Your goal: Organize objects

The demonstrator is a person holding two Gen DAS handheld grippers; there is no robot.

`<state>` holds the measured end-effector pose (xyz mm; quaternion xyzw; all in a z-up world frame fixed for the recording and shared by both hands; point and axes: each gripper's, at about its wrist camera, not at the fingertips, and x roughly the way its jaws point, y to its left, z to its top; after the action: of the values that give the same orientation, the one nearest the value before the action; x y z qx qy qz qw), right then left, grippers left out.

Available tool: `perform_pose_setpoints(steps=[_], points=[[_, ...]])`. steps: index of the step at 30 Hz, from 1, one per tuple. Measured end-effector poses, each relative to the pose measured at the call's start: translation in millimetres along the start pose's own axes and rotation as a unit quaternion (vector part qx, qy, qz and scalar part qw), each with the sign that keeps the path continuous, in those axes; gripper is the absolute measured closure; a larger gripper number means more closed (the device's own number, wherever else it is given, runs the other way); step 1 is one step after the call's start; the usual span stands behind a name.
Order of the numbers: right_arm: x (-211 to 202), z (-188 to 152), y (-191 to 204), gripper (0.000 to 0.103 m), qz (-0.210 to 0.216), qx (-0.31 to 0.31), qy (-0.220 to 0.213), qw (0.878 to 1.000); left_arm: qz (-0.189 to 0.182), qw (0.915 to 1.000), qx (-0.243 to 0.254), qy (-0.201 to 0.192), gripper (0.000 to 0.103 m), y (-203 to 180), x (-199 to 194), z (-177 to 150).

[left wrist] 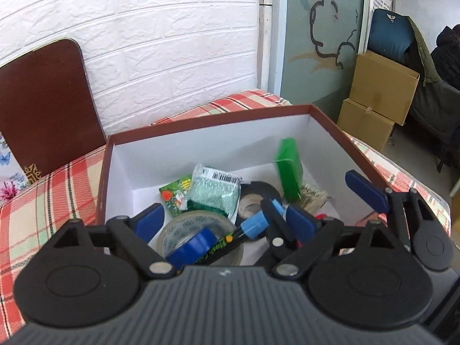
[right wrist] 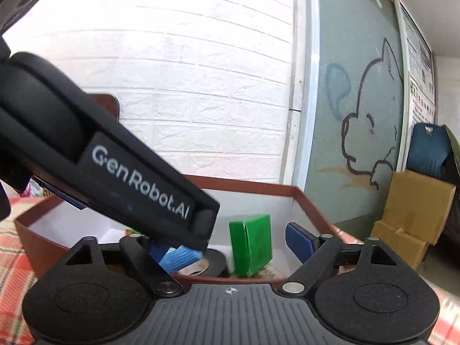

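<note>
A white brick wall backs a plaid bench (left wrist: 43, 201) carrying a brown box (left wrist: 207, 118). The left hand-held gripper (left wrist: 222, 218) hangs released over tape (left wrist: 198, 230) near the box's front edge.

From the right wrist, the right hand-held gripper (right wrist: 227, 243) gapes empty; the green pack (right wrist: 251, 244), upright, lies straight ahead inside, the left gripper's body crossing beside it.

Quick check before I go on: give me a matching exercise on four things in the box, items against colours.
Items:
1. small upright box
2. tape roll by the mesh packet
3. foam tip on the pen
4. storage box rim

Colours:
A. black
B. reddish brown
C. green
D. light blue

Pairs: 1-C, 2-A, 3-D, 4-B
</note>
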<state>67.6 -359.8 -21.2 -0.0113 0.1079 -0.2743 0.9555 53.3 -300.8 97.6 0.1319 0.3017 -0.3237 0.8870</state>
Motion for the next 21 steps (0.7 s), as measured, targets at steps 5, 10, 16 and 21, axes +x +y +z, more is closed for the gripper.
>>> perform_pose_setpoints(steps=[5,10,16,21], points=[[-19,-3,11,0.020,0.006,0.002,-0.022,1.000,0.031,0.9990,0.022,-0.024,0.011,-3,-24,-9],[-82,-8,-13,0.019,0.027,0.012,-0.018,0.999,0.042,0.9989,-0.002,-0.022,0.010,8,-46,-20],[-121,-6,12,0.018,0.058,0.014,0.005,0.998,0.081,0.9966,-0.019,-0.003,0.010,28,-68,-42],[-130,-8,25,0.017,0.092,0.024,0.041,0.995,0.101,0.9941,-0.039,0.007,0.010,50,-81,-61]])
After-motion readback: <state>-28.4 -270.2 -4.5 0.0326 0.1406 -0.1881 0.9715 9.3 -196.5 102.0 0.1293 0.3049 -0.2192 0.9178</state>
